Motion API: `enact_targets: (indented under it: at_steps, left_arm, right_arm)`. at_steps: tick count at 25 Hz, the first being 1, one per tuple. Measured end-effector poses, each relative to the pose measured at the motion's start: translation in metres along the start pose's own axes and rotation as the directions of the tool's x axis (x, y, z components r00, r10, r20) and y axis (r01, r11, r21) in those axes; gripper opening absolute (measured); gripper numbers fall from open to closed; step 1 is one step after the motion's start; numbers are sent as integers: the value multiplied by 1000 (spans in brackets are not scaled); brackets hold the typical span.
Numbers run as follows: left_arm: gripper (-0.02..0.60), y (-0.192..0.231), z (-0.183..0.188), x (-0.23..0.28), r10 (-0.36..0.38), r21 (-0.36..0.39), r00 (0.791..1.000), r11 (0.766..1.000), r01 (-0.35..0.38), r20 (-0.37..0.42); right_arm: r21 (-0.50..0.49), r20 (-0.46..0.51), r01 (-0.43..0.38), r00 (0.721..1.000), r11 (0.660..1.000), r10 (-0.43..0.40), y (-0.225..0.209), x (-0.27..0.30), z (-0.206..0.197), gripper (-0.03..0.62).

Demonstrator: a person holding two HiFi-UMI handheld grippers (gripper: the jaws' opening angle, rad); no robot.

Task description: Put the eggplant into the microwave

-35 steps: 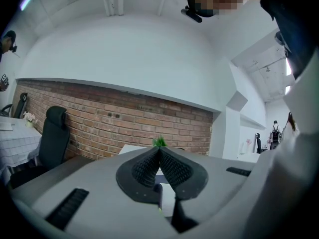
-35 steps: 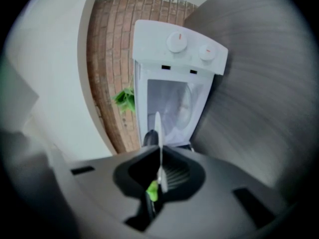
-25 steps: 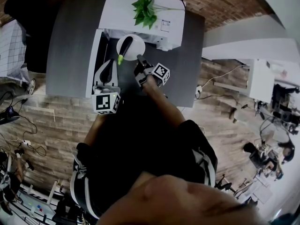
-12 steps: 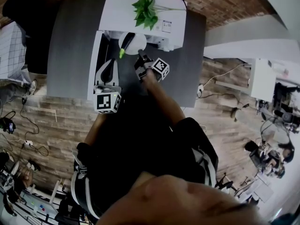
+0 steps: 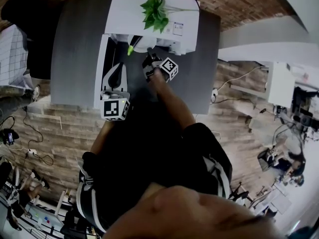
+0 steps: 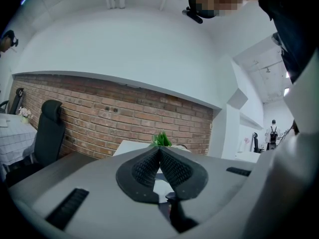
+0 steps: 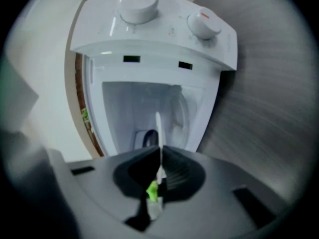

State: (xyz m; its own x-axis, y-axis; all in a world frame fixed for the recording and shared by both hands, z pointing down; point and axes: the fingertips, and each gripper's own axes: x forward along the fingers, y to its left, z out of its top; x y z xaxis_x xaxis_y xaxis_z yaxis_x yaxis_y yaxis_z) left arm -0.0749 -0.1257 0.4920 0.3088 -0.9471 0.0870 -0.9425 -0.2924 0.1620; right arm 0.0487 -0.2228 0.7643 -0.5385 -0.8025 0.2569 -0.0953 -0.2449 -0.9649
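**Plate and eggplant entering the microwave cavity**

**Change of state.** Compared with a second ago, the right claw (image 5: pixel 148 54) has advanced toward the microwave (image 5: pixel 124 14). The white plate (image 5: pixel 144 44) it carries was then wholly in front of the opening. It now lies mostly under the top of the housing. The eggplant (image 5: pixel 131 48) rides on the plate's left side, and only its green stem end and a little dark body show at the mouth of the cavity. The left claw (image 5: pixel 117 68) has not shifted. It lies over the open door (image 5: pixel 99 68), which swings out to the left above the grey tabletop (image 5: pixel 75 44).

**Claw state.** The right claw is clamped on the plate's near rim. In the right gripper view the rim runs edge-on as a thin white line between the closed jaws. The left claw's jaws meet at their tips, with nothing made out between them.

**Meaning for the task.** Insertion appears under way but not complete. The plate seems not yet set down, and release and door closing remain.

**Limits of view.**
- In the head view the housing hides the cavity floor and the far part of the plate.
- In the right gripper view a dark shape beside the plate is probably the eggplant, but blur prevents confirmation.
- A green speck low between the right claw's jaws cannot be identified.
- Whether the left claw touches the door cannot be told.
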Motion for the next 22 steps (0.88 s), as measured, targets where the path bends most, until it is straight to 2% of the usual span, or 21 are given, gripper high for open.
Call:
enact_targets:
  at_steps: [13, 22]
  left_arm:
    - [35, 8, -6, 4, 11, -17, 1000, 1000, -11, -30]
    - [35, 13, -10, 11, 2, -10, 999, 1000, -2, -42]
  right_arm:
    - [25, 37, -14, 999, 1000, 13, -19, 39, 17, 37]
    - [33, 66, 4, 998, 999, -7, -28, 57, 28, 37]
